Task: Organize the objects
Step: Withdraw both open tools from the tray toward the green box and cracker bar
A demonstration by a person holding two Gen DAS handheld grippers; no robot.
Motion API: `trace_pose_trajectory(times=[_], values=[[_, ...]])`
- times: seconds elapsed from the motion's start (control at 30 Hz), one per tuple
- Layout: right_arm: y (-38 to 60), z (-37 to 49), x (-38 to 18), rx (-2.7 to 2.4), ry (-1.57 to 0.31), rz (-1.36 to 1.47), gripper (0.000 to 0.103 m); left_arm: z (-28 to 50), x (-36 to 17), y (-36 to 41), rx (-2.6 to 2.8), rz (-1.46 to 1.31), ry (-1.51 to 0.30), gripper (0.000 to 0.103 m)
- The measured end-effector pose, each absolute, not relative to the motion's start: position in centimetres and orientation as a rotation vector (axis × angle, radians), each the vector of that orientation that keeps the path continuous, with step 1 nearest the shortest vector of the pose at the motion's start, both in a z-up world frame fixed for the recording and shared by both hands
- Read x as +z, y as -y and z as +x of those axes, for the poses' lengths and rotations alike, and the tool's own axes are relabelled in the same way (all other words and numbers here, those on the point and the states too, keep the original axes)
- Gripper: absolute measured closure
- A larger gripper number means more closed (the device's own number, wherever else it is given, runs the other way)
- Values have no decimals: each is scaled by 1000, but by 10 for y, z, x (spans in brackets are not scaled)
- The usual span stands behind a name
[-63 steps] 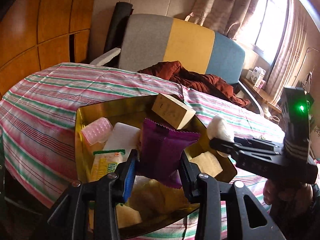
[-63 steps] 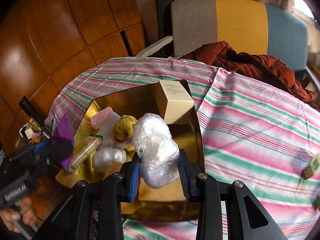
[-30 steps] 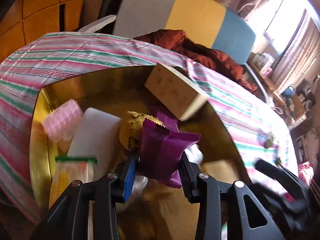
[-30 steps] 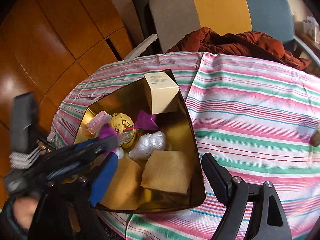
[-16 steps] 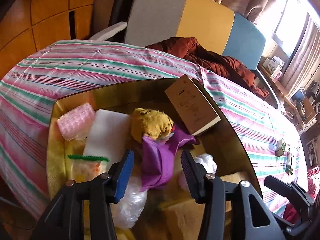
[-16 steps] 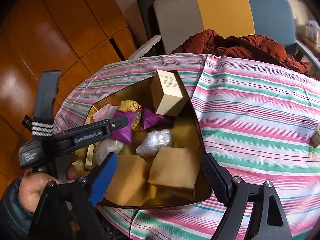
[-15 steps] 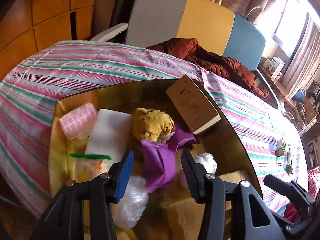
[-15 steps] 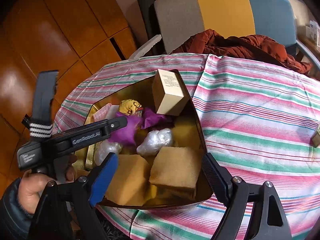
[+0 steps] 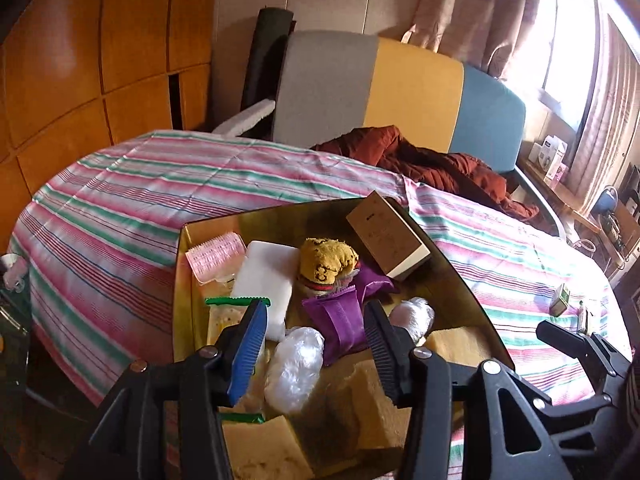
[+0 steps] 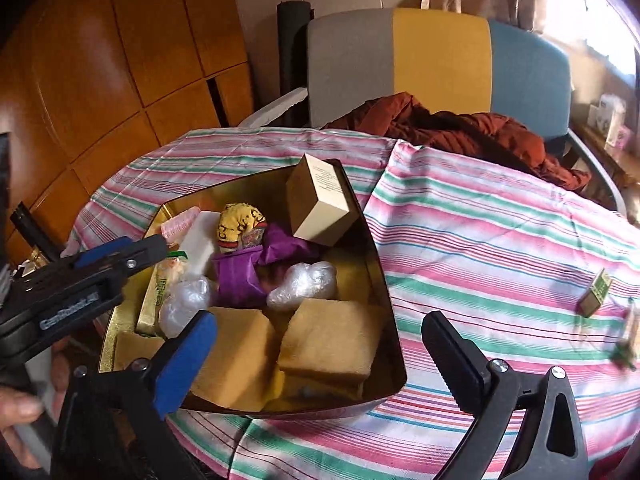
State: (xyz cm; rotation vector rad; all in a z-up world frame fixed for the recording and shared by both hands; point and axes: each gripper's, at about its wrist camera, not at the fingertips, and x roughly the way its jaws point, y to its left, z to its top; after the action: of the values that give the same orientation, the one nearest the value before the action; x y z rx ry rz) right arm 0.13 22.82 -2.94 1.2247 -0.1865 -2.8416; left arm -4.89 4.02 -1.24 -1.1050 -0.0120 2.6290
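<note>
The left gripper (image 9: 316,334) hangs above the gold tray (image 9: 182,264) with its fingers (image 9: 250,336) parted; they have just been opening, and nothing is pinched between them. The purple packet (image 9: 340,326) lies loose in the tray below the gap, resting beside a yellow plush toy (image 9: 326,258) and a clear plastic bundle (image 9: 294,360). The right gripper (image 10: 318,350) has its fingers (image 10: 186,360) spread as wide as they go (also just opened, with nothing between them) over the near end of the tray, where two tan sponges (image 10: 332,338) lie side by side. A second plastic bundle (image 10: 302,286) sits just behind them. A beige box (image 10: 320,206) leans tilted against the tray's far right wall. Along the left wall lie a pink roller (image 9: 216,256), a white block (image 9: 266,280) and a green-edged snack pack (image 9: 228,316). The tray stands on a counter covered by a striped cloth (image 10: 500,232); a small green box (image 10: 596,292) lies well apart to the right on the cloth.
</note>
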Motion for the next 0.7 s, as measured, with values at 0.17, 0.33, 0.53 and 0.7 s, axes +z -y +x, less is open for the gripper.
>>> trace_pose_trajectory(times=[0.17, 0.33, 0.53, 0.7], values=[[-230, 7, -27, -2866, 187, 1211, 0, -39, -13, -39, 2612, -1104, 11, 52], [-233, 14, -23, -2888, 194, 1199, 0, -30, -12, -41, 2608, -1092, -7, 52], [-230, 21, -18, -2918, 149, 1181, 0, -20, -10, -43, 2606, -1078, -20, 52], [-234, 23, -18, -2924, 167, 1185, 0, -14, -9, -51, 2591, -1063, -62, 52]])
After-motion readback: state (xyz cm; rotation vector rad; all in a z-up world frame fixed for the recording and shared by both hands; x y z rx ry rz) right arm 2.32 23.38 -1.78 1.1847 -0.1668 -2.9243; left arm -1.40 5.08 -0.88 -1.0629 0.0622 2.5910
